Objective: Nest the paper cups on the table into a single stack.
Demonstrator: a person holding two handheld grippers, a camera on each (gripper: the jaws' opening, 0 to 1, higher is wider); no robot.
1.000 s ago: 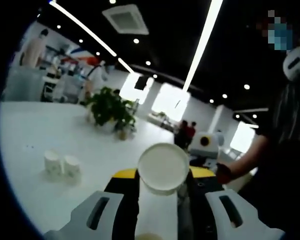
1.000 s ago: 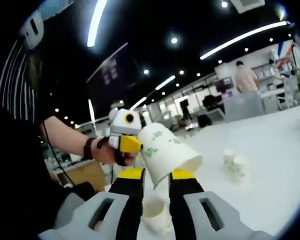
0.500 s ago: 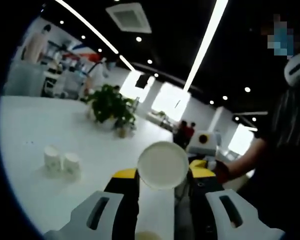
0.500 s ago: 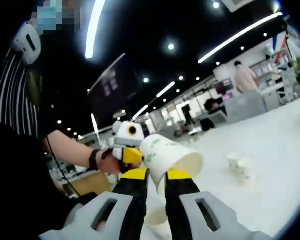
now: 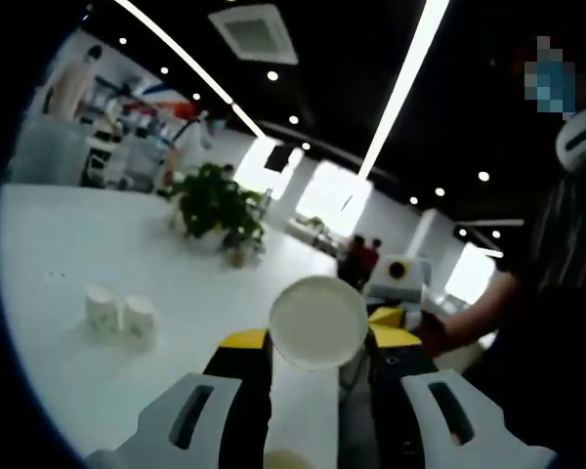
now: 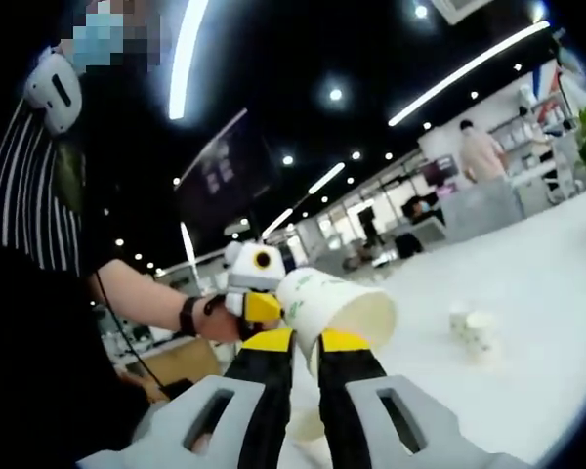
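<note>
My left gripper (image 5: 318, 344) is shut on a white paper cup (image 5: 318, 322) whose round base faces the camera. In the right gripper view my right gripper (image 6: 306, 342) is shut on a paper cup with green print (image 6: 337, 308), lying sideways with its mouth to the right. Both held cups are up in the air, close together. The left gripper (image 6: 255, 289) sits just left of the printed cup, held by a hand. The right gripper (image 5: 398, 291) peeks out behind the left cup. Two small cups (image 5: 119, 315) stand side by side on the white table (image 5: 68, 244); the same pair of cups (image 6: 472, 325) appears in the right gripper view.
A potted plant (image 5: 215, 205) stands on the table beyond the two cups. Another pale cup (image 6: 303, 426) lies low between the right jaws, on the table (image 6: 547, 293). The person's arm (image 5: 469, 318) and striped top are at the right. People stand far off.
The right gripper's cup has tipped a little flatter and its jaws stand slightly closer. The left gripper view has barely shifted; the cups on the table have not moved.
</note>
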